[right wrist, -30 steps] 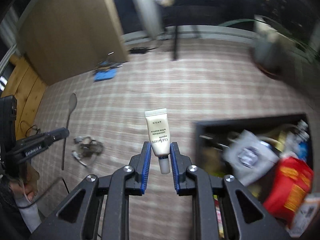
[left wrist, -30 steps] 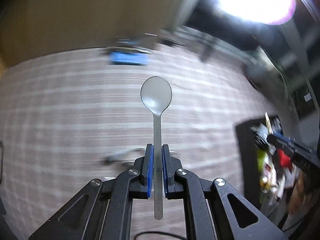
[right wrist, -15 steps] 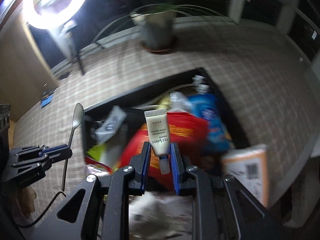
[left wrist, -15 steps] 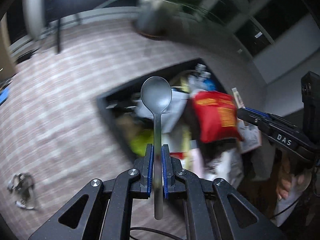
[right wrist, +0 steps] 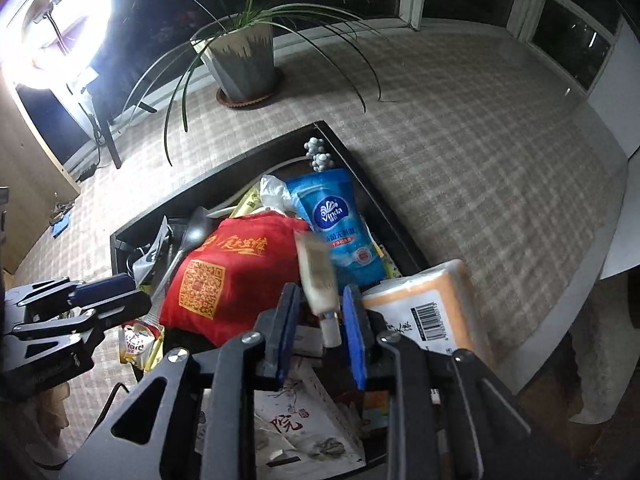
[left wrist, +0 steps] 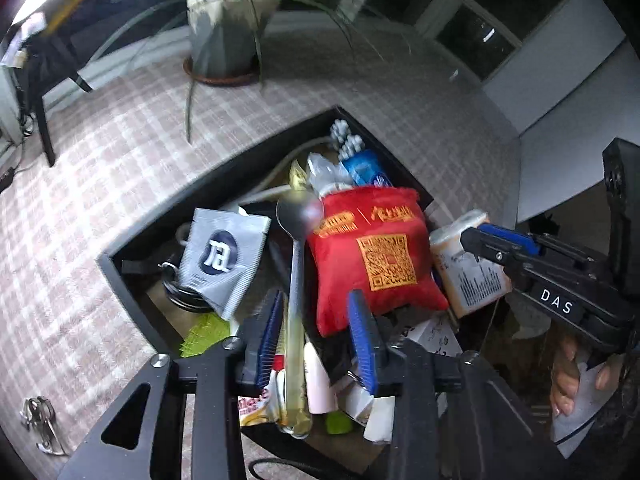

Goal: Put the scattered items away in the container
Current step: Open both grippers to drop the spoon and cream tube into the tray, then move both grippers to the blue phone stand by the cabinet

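Note:
Both grippers hang over a black box [left wrist: 132,276] crammed with items. My left gripper [left wrist: 316,316] has its jaws opening. The grey spoon [left wrist: 295,280] stands blurred and loose between the blue pads, bowl up, over the box's contents. My right gripper [right wrist: 320,304] is opening too. The cream tube [right wrist: 317,272], cap down and tilted, is blurred in the gap with neither pad pressing it. In the right wrist view the box rim [right wrist: 360,168] runs past the spoon [right wrist: 192,236] and the left gripper [right wrist: 128,296]. The right gripper [left wrist: 480,238] shows at the right of the left wrist view.
Inside lie a red pouch [left wrist: 376,256], a blue tissue pack [right wrist: 340,224], a grey sachet [left wrist: 220,256] and an orange tissue pack [right wrist: 424,304]. A potted plant [right wrist: 244,64] stands beyond on checked carpet. Keys [left wrist: 40,428] lie at the lower left. A hand [left wrist: 568,372] holds the right gripper.
Both grippers swung from above the carpet to above the box. Their jaws, which pinched the spoon and the tube, have parted, and both items have come loose and blur.

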Demonstrator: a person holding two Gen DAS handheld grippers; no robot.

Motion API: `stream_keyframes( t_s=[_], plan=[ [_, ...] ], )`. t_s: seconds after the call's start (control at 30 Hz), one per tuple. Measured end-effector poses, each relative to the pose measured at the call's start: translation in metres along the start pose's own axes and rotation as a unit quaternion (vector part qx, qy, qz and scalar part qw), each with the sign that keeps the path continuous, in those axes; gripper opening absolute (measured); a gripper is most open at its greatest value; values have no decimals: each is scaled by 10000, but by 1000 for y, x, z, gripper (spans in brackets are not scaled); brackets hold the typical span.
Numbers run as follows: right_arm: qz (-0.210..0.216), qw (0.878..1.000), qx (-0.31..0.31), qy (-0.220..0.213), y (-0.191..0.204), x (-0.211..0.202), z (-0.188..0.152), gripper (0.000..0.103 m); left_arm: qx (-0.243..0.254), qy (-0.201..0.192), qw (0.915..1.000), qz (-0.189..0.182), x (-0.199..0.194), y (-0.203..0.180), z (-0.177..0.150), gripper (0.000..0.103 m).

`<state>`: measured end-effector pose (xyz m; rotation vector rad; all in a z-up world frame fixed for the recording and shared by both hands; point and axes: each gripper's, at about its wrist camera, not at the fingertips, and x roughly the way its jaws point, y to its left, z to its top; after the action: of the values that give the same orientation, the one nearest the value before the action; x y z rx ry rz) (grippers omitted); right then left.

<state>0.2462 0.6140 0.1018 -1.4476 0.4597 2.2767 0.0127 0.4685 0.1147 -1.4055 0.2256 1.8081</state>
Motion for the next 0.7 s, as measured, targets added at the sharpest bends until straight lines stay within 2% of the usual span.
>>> stream_keyframes(
  t_s=[0.07,0.27,0.5,0.63,0.7],
  plan=[
    [20,10000,-12,-24,4,-3,3,26,-20,-36,9999,153,-4,6,1,32],
    [212,9994,-266,-93,34,-8,16,30,-362,-176,9989,246,-27,44,-2,32],
    [639,9953,-729,6,95,-4,31,31,-999,-323,9931,520,-59,116,-14,32],
    [888,9899,-1105,57,139,1,43,44,-1428,-415,9859,769,-84,170,-23,32],
    [1037,9858,-1320,79,166,4,49,46,-1529,-481,9830,900,-93,189,-27,32]
  ],
)
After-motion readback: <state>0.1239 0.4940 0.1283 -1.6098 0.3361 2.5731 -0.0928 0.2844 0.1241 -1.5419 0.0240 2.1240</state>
